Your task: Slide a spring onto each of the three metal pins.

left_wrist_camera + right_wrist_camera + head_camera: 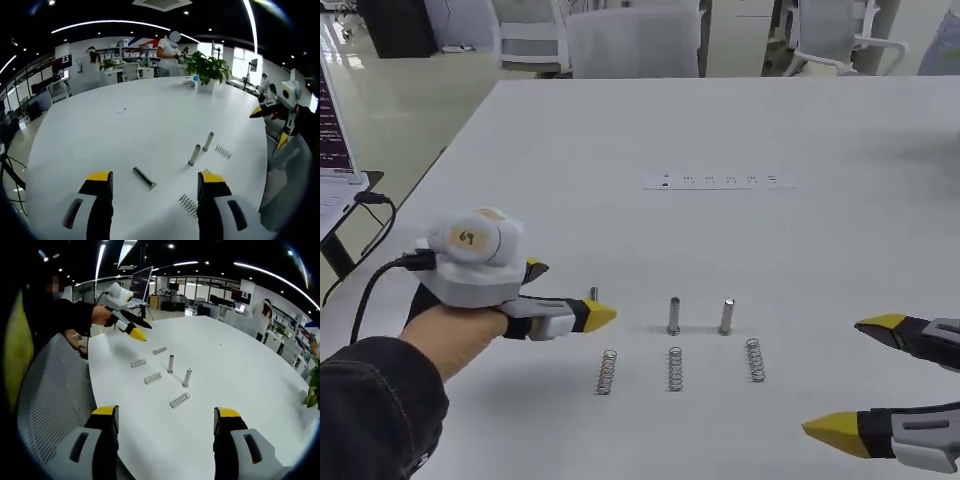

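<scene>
Two metal pins [674,315] [727,316] stand upright on the white table [720,130]. A third pin [594,294] lies on its side just beyond my left gripper [568,292], which is open with nothing in it. Three springs [607,371] [675,368] [755,359] lie in a row in front of the pins. In the left gripper view the lying pin [144,177] sits between the jaws, on the table below them. My right gripper [840,378] is open at the lower right, apart from the springs. From the right gripper view, the springs [153,378] and upright pins [170,364] lie ahead.
A white power strip [718,181] lies flat on the table beyond the pins. A laptop [332,170] and a black cable [370,290] are off the table's left edge. Chairs [630,40] stand at the far end. A potted plant [207,67] sits on the table's far side.
</scene>
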Available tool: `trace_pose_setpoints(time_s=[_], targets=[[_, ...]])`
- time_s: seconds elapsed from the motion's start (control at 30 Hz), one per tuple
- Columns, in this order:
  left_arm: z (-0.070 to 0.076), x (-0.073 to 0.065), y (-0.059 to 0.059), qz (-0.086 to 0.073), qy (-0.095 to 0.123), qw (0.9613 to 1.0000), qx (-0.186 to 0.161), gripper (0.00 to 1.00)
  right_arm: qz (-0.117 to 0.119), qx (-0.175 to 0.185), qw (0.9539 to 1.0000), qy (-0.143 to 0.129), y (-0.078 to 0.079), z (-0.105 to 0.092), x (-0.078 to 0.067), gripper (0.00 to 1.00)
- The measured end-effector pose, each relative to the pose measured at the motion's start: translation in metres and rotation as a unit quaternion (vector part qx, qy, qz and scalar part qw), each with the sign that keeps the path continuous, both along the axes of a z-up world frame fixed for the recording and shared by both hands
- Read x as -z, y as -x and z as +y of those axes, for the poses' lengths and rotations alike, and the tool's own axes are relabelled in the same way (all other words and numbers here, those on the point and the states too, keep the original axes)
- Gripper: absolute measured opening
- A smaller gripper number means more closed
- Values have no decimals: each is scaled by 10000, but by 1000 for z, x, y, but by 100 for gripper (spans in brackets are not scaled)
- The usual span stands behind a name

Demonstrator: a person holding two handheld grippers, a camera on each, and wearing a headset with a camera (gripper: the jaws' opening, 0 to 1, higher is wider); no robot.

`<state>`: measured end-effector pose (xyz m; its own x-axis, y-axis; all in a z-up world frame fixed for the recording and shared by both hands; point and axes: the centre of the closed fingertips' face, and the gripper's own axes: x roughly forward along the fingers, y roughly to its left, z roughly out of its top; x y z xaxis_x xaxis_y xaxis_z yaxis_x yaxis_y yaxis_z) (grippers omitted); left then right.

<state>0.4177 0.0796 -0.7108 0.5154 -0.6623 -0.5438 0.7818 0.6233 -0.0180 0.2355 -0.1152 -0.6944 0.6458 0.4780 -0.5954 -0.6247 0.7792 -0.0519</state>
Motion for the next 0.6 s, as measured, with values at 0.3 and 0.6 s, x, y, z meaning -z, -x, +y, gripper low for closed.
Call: trace_pose_setpoints(time_s=[0.3,0.6], targets=[[-1,18,-24,228,-67,9992,-333,55,19,-36,10000,1,0,4,2,76],[-5,35,-31,272,-423,9981,-369,45,57,-28,10000,-1,0,2,4,76]])
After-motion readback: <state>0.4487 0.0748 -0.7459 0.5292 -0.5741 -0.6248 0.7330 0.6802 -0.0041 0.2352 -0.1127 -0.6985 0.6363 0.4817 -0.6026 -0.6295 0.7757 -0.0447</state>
